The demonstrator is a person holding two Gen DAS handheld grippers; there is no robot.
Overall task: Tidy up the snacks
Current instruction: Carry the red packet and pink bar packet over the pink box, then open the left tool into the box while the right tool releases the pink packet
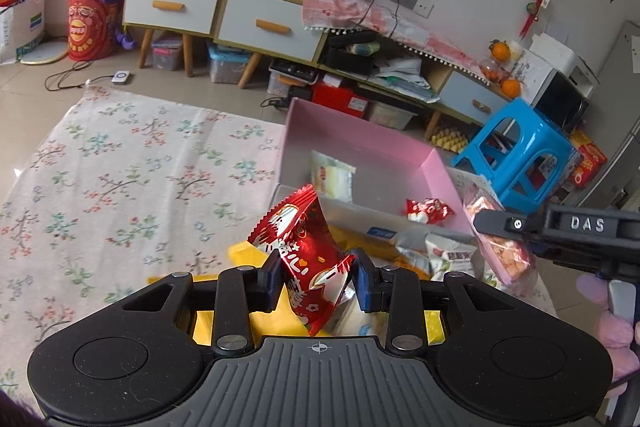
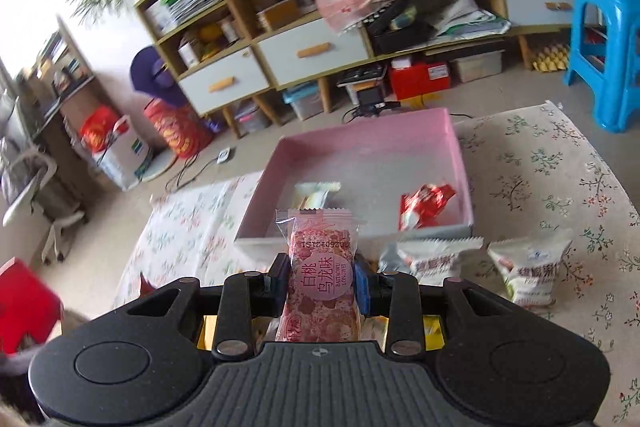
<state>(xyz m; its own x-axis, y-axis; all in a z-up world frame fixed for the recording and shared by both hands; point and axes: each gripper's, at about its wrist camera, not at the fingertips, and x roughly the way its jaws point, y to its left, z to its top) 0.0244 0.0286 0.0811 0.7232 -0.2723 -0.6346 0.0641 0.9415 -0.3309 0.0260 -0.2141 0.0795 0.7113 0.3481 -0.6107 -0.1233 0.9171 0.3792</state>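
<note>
Left wrist view: left gripper is clamped on a red foil snack pack, held above a floral cloth. Just ahead sits a pink box w/ a pale packet and a small red packet inside. At right, the right gripper pinches a pink wrapped bar.

Right wrist view: right gripper is closed on the pink bar, upright, in front of the pink box. Two white snack bags lie on the cloth, right of the gripper.
</note>
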